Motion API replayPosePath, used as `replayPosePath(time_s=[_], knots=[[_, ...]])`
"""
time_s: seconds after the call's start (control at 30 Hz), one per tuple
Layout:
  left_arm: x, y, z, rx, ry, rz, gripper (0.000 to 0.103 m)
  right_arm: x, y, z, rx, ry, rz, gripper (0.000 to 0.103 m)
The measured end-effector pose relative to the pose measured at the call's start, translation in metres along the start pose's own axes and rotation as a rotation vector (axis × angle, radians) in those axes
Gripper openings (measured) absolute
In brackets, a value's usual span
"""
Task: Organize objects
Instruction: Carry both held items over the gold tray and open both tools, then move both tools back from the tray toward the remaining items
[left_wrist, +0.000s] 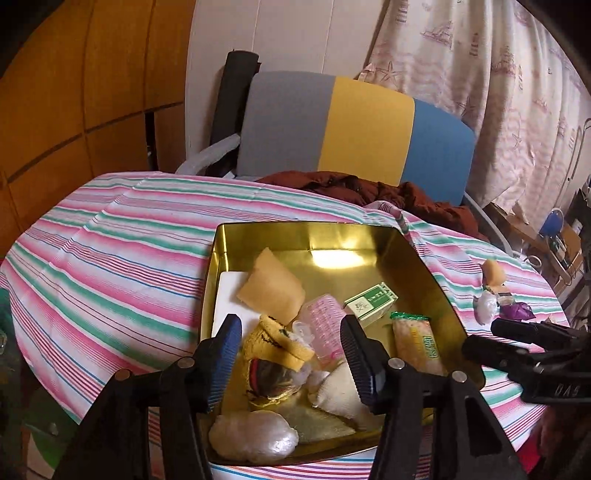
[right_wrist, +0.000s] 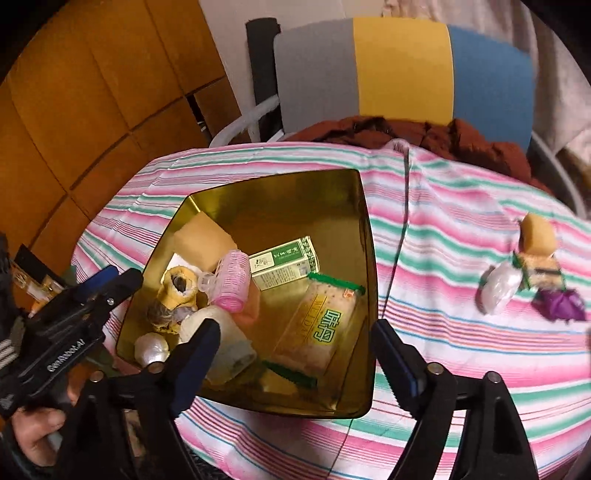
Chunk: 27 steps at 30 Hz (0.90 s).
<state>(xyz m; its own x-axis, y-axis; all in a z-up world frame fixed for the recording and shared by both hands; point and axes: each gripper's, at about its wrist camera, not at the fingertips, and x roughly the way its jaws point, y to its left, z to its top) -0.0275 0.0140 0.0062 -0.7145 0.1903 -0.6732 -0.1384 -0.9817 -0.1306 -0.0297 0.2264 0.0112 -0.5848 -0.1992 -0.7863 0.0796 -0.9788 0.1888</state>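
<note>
Striped cloth covers your counter (right_wrist: 443, 236); most clutter already sits in the shiny gold rectangular tin (right_wrist: 364, 221). Both the left gripper (left_wrist: 291, 354) and right gripper (right_wrist: 295, 354) gape wide, empty, above it.

Table (right_wrist: 443, 236) covered by pink, green, white striped cloth (left_wrist: 110, 251). Gold tin (right_wrist: 364, 258) sits directly on cloth, open, holding assorted small items. Well apart from tin, toward right side of table: small cluster lying on cloth, namely tan sponge-like piece (right_wrist: 537, 234), green-edged packet (right_wrist: 543, 273) touching it, clear crumpled plastic wrap (right_wrist: 496, 288) just beside, purple crumpled wrapper (right_wrist: 561, 304) next to packet. Brown garment (left_wrist: 369, 188) bunched at table's far edge.
</note>
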Motion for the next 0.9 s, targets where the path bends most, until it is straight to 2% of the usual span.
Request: replayPosePath(time_s=[0.2, 0.4, 0.73, 0.9], knots=[[-0.007, -0.013, -0.001, 0.028, -0.009, 0.008, 0.056, -0.004, 0.006, -0.005, -0.035, -0.034, -0.044, 0.092], [-0.012, -0.029, -0.004, 0.084, -0.023, 0.0, 0.056, -0.011, -0.001, -0.007, -0.016, -0.057, -0.06, 0.093], [-0.016, -0.052, -0.004, 0.163, -0.038, -0.017, 0.056, -0.027, -0.028, -0.009, 0.045, -0.095, -0.091, 0.095], [-0.016, -0.065, -0.006, 0.196, -0.033, -0.049, 0.056, -0.032, -0.051, -0.011, 0.083, -0.098, -0.123, 0.096]])
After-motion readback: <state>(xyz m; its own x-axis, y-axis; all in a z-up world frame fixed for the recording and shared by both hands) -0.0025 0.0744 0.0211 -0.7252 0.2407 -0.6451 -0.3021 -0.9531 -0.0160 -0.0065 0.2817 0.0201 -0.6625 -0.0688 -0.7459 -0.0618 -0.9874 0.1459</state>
